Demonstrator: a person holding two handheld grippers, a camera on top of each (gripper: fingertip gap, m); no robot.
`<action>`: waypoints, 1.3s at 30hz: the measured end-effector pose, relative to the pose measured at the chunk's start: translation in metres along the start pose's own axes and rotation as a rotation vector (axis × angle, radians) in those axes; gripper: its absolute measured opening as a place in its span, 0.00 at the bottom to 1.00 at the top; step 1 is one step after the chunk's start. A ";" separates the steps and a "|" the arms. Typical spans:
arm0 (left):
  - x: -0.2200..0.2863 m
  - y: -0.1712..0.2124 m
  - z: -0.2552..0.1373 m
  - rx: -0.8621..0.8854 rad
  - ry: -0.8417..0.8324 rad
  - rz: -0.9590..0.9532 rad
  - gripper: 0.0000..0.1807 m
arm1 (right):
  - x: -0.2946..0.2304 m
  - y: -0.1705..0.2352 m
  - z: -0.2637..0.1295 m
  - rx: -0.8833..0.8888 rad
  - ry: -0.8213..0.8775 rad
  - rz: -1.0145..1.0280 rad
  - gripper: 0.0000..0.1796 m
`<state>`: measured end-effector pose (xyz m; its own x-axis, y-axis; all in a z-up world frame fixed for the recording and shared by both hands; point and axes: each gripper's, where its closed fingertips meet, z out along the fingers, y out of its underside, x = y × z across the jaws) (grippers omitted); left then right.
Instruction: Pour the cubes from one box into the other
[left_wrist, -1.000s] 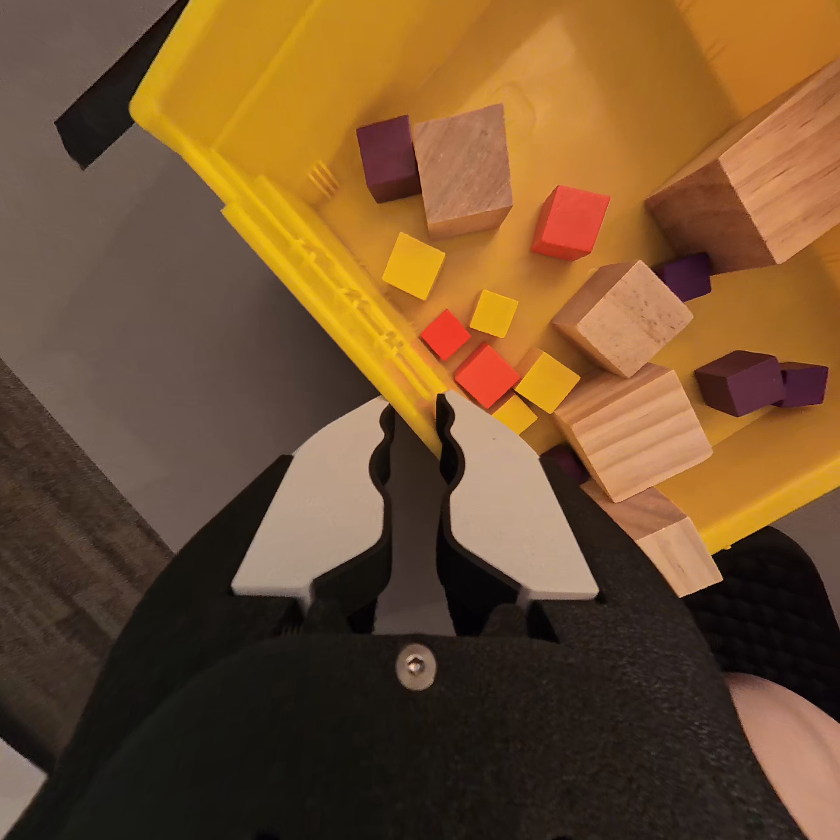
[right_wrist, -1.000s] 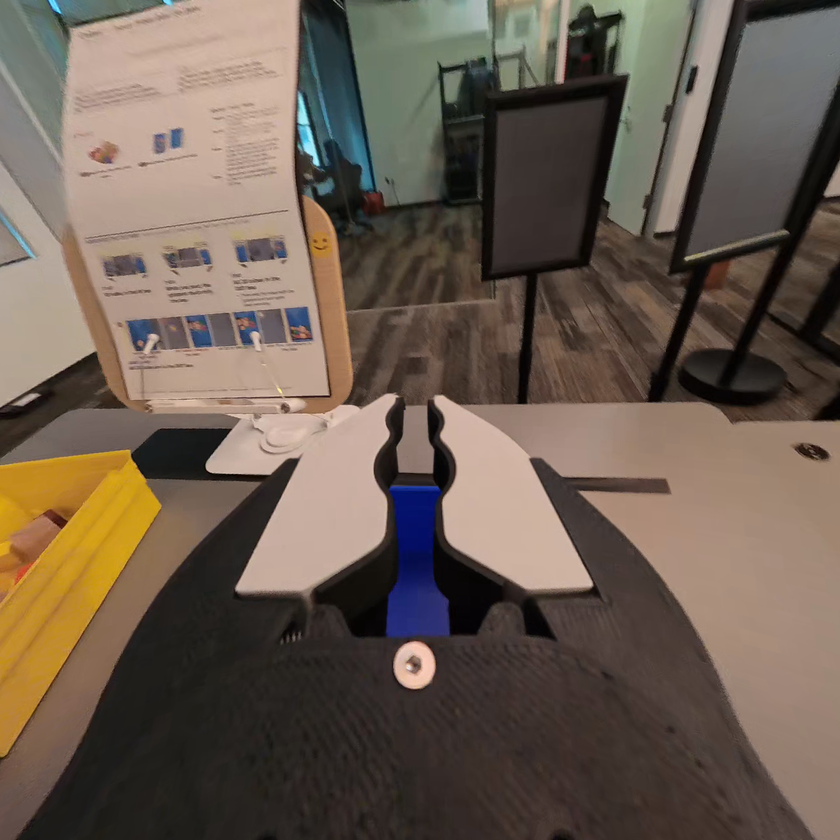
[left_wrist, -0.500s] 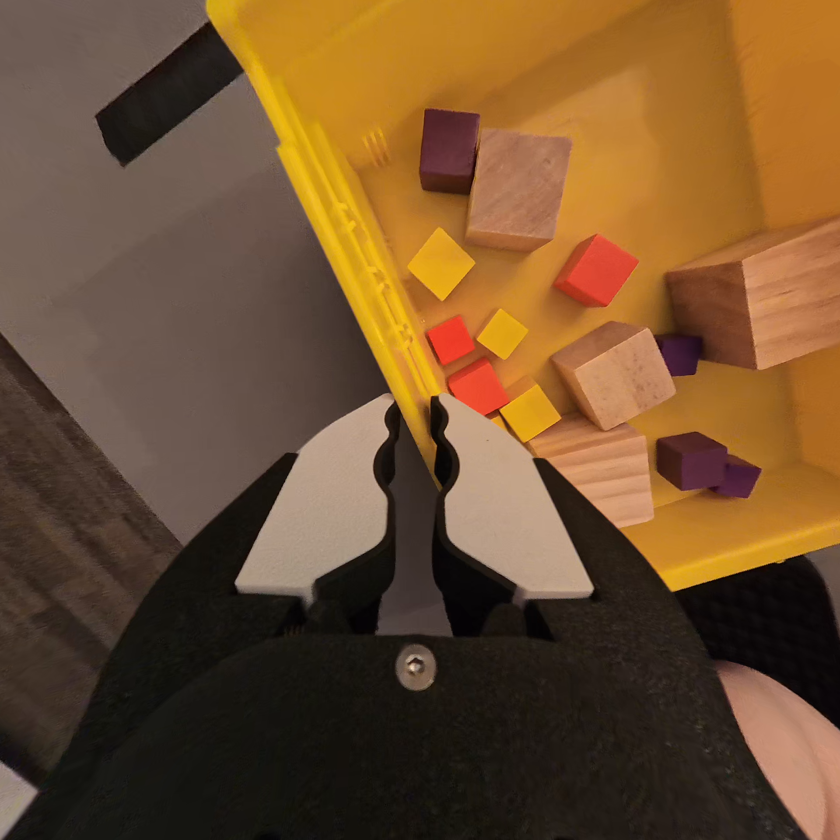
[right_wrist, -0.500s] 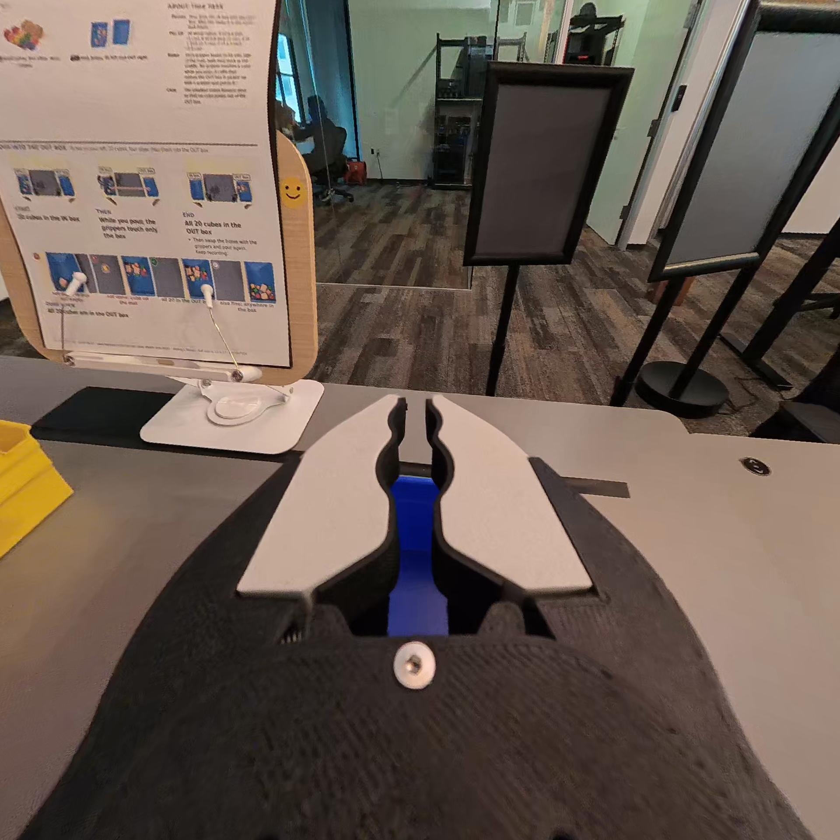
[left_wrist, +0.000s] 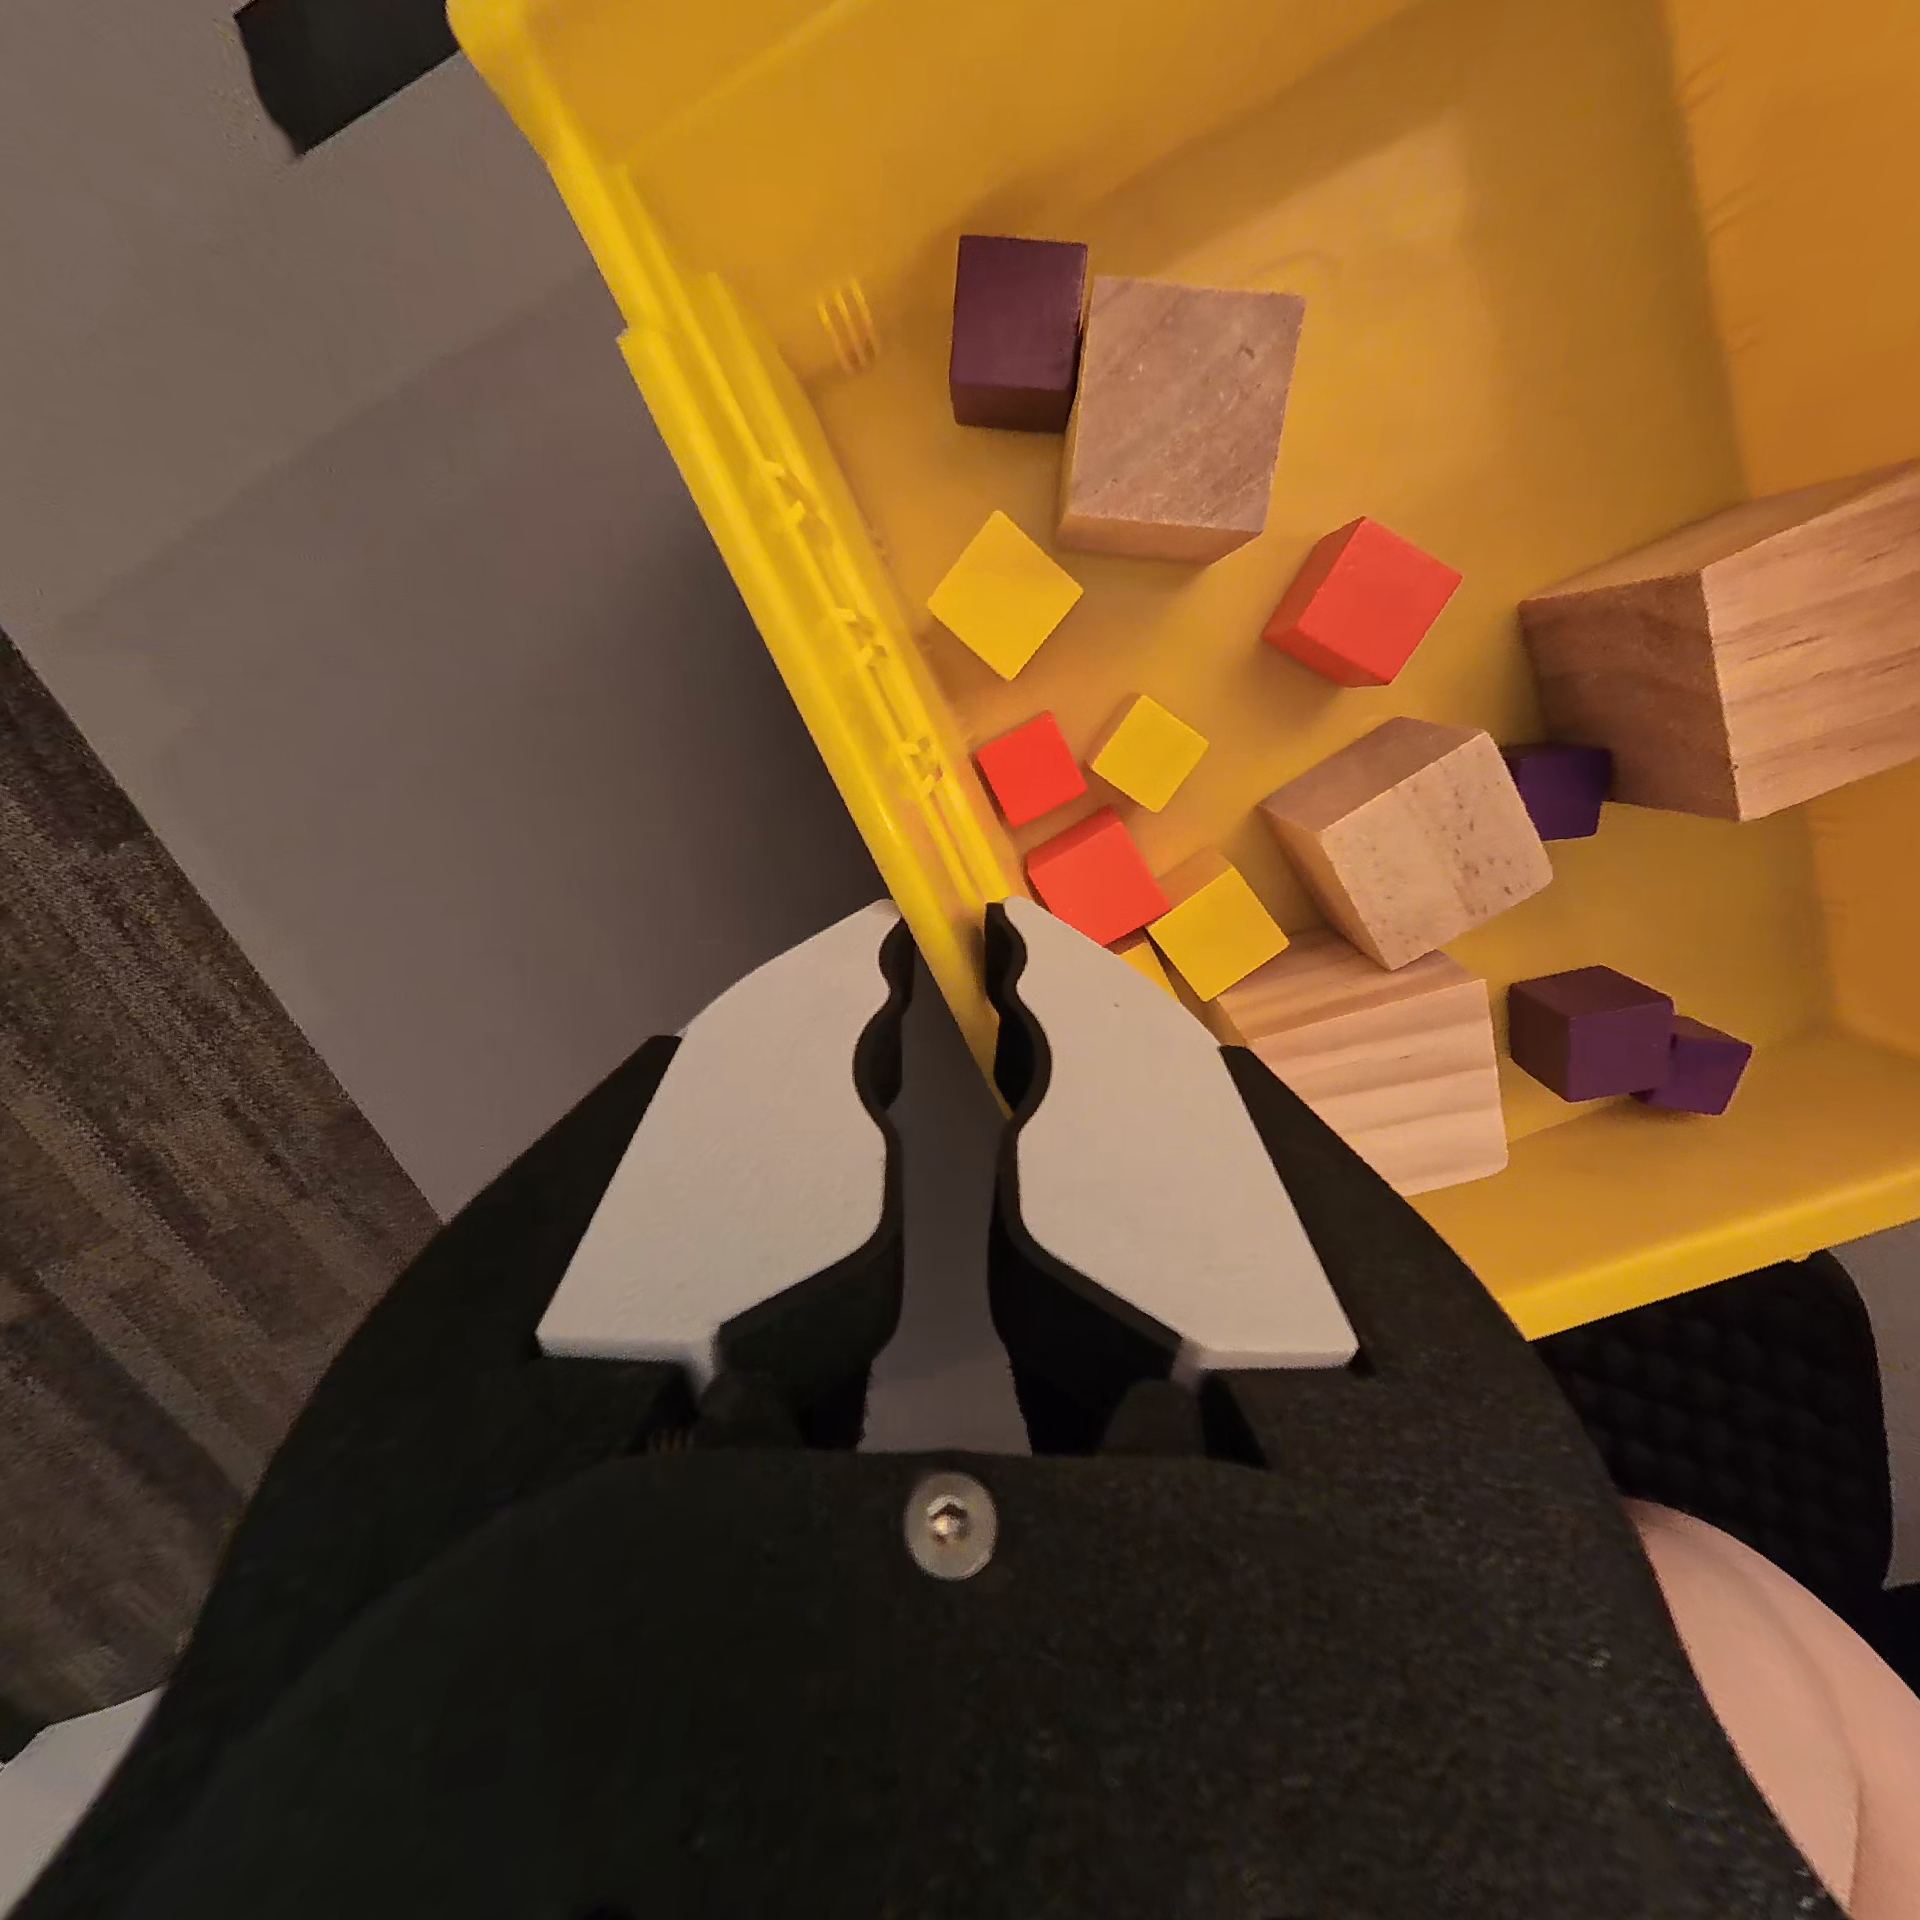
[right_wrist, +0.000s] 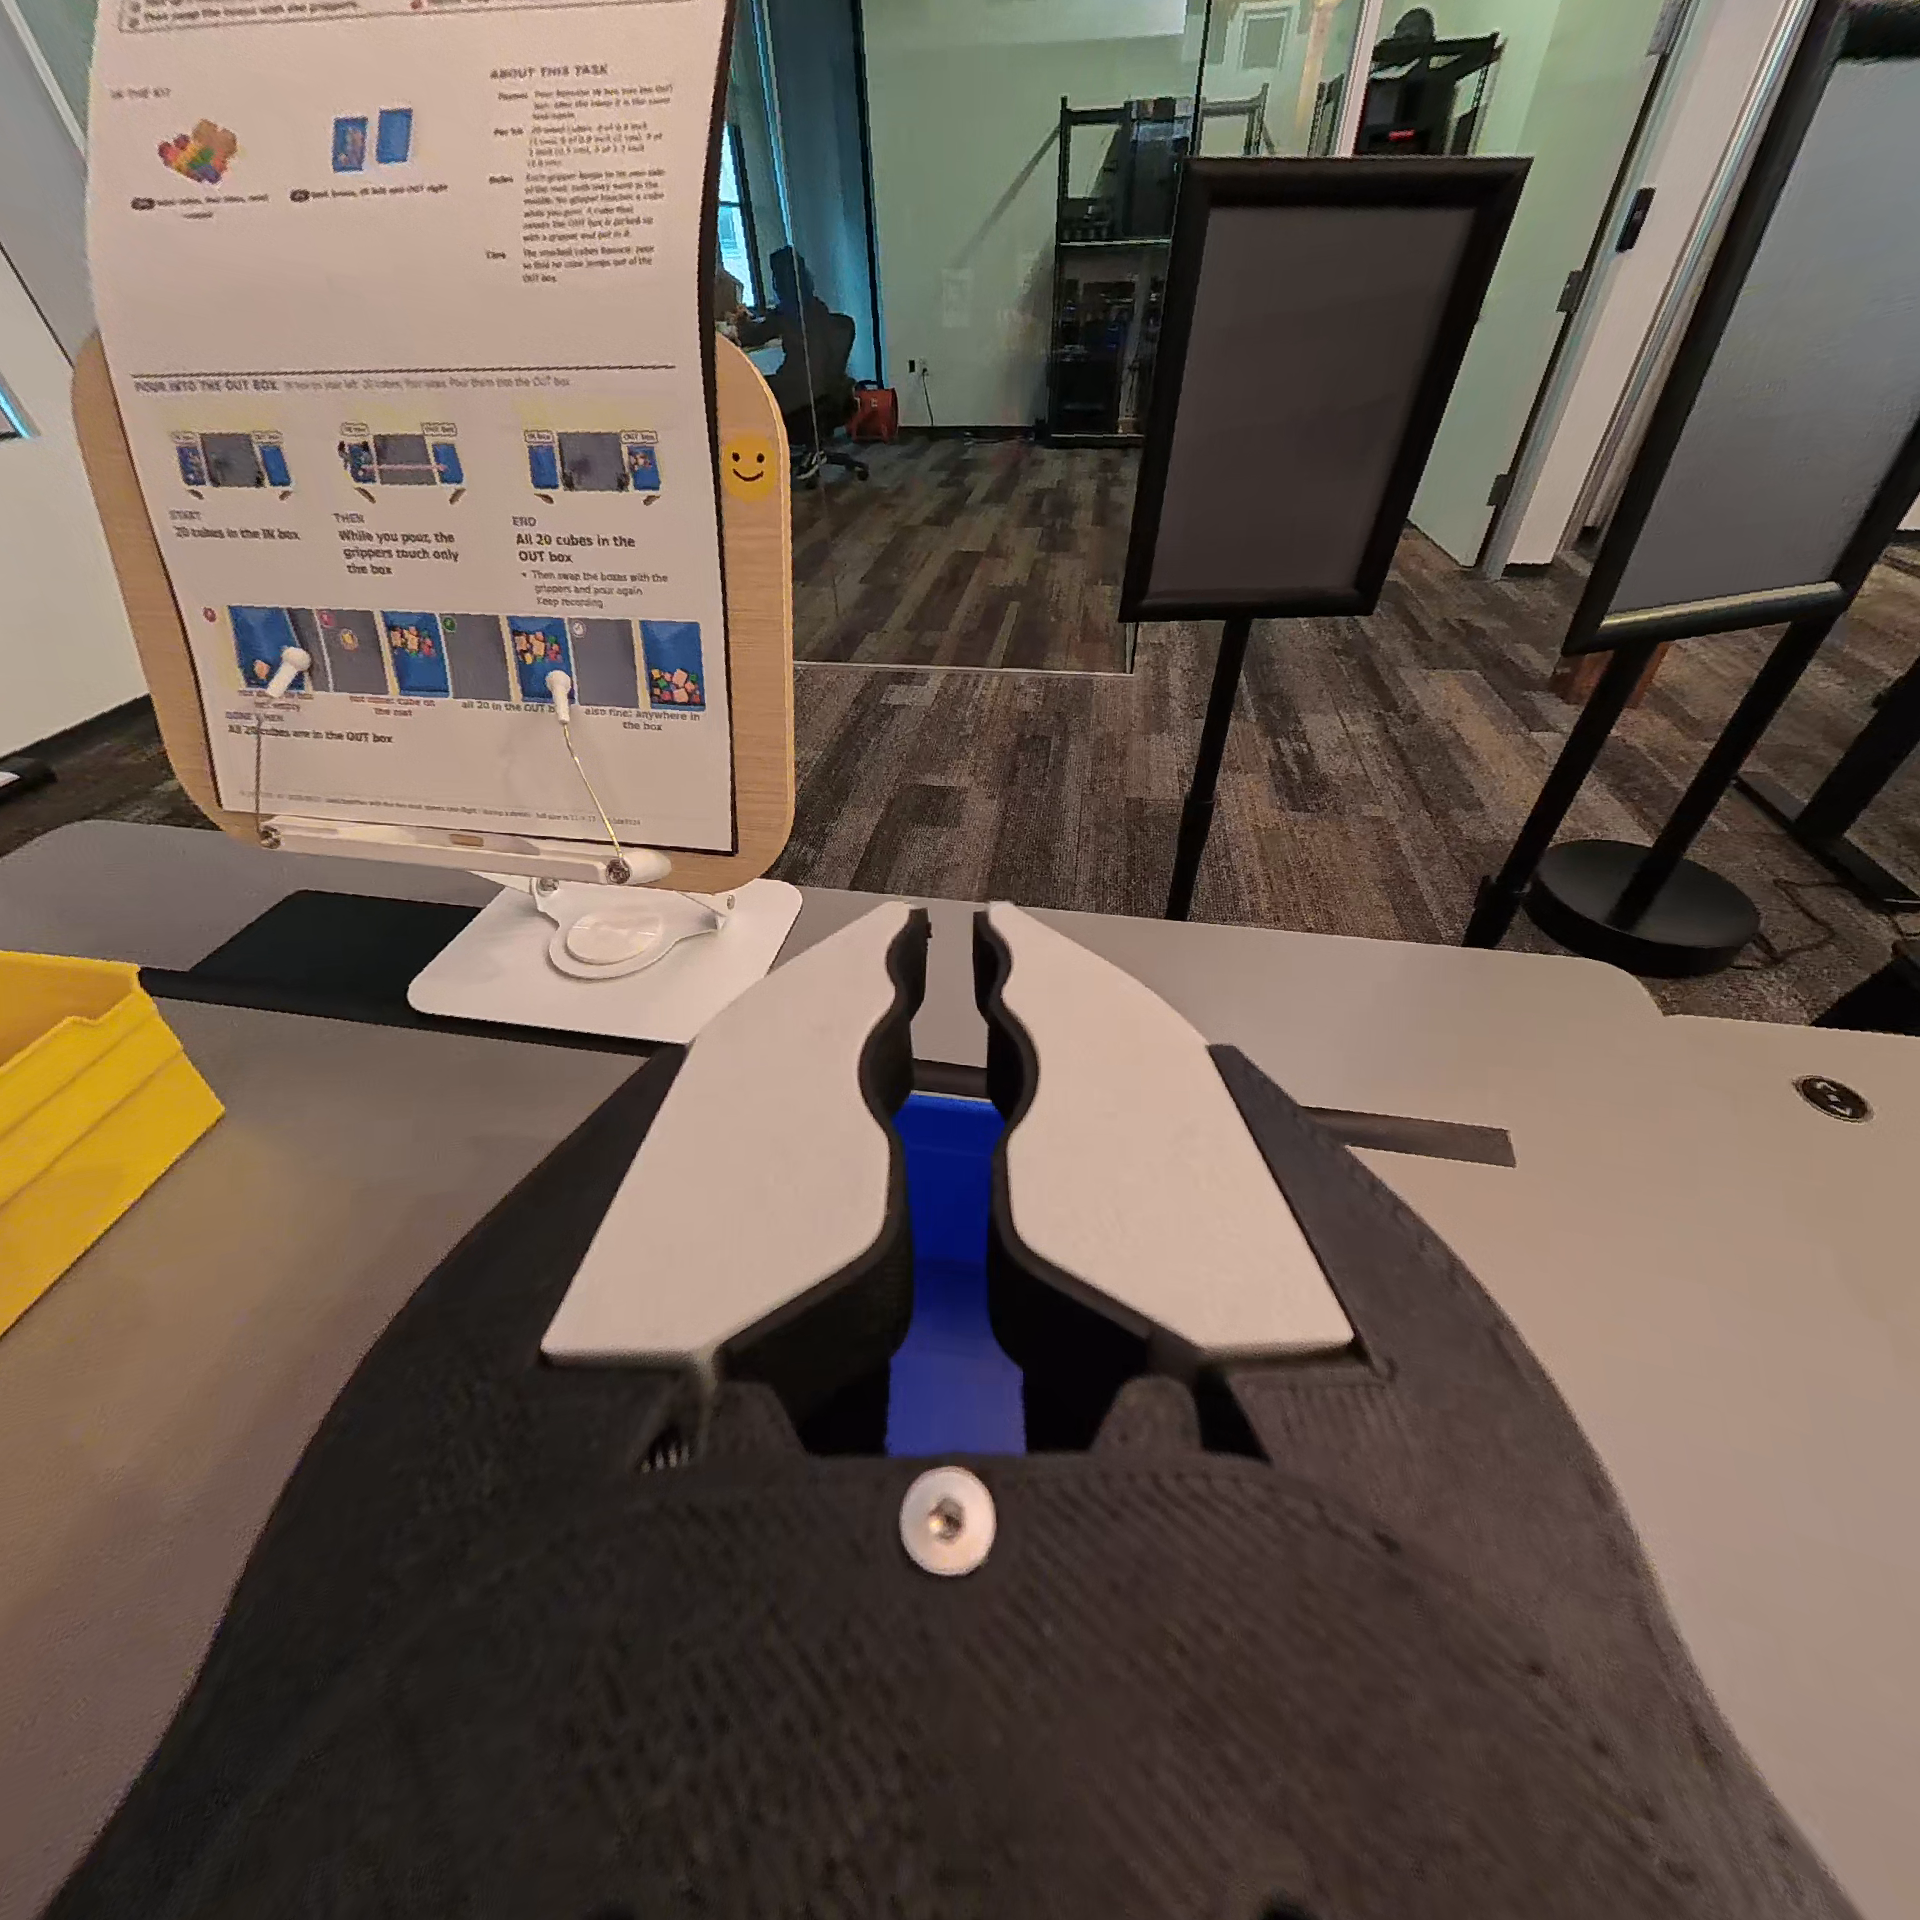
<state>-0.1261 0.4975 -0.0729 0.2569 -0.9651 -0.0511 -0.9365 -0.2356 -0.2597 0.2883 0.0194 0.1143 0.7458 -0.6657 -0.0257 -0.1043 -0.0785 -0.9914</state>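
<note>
The left gripper (left_wrist: 948, 920) pinches the side wall of a yellow plastic box (left_wrist: 790, 499); painted and plain wooden cubes (left_wrist: 1408, 836) lie scattered inside, ahead and right of its fingers.

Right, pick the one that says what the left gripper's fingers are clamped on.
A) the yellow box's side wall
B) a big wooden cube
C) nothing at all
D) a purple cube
A: in the left wrist view the left gripper has its fingers closed on either side of the yellow box's side wall, with the cubes lying loose inside.
</note>
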 end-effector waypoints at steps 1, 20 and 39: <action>-0.002 0.001 0.000 0.002 0.000 -0.001 0.07 | 0.002 0.000 -0.001 -0.001 0.008 -0.004 0.05; -0.004 -0.003 -0.002 0.052 0.004 0.033 0.08 | -0.005 0.001 0.003 -0.004 -0.028 -0.003 0.05; 0.031 -0.085 -0.175 0.939 -0.360 0.192 0.15 | 0.001 -0.012 -0.008 0.076 -0.015 -0.023 0.05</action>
<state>-0.0800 0.4679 0.1163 0.3235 -0.8489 -0.4181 -0.4440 0.2540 -0.8593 0.2846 0.0138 0.1275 0.7569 -0.6535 -0.0042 -0.0372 -0.0366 -0.9986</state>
